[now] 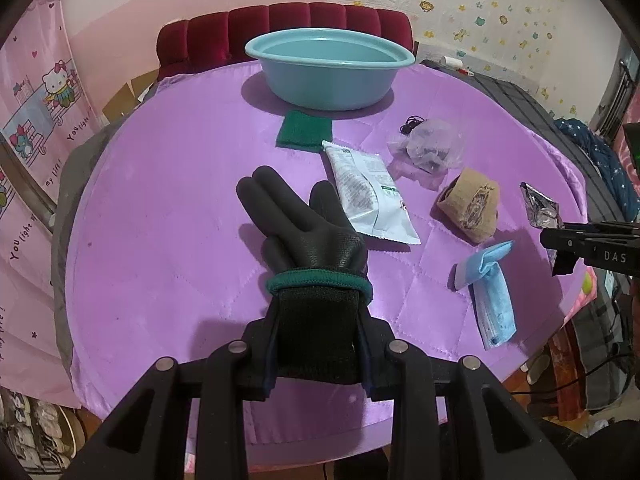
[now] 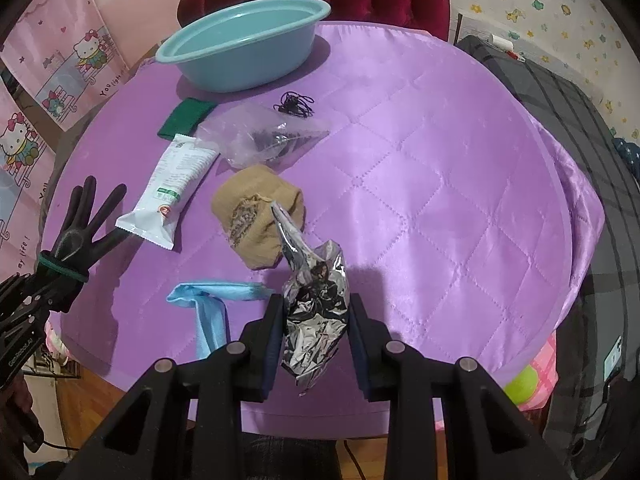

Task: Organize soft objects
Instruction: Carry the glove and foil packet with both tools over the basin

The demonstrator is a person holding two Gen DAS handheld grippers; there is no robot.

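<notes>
I am holding a black glove [image 1: 308, 236] by its cuff in my left tool [image 1: 318, 344], its jaws narrowed onto the knit, the glove's fingers hanging above the purple worktop [image 1: 168, 208]. My right tool [image 2: 316, 336] is pinching a crumpled silver foil bag [image 2: 316, 304], lifted off the worktop. The teal basin [image 2: 244, 46] is sitting at the far edge.

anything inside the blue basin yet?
Nothing visible inside the blue basin: the inner wall in view is bare. Its near rim hides the bottom in both views, so a flat item there can't be ruled out.
</notes>
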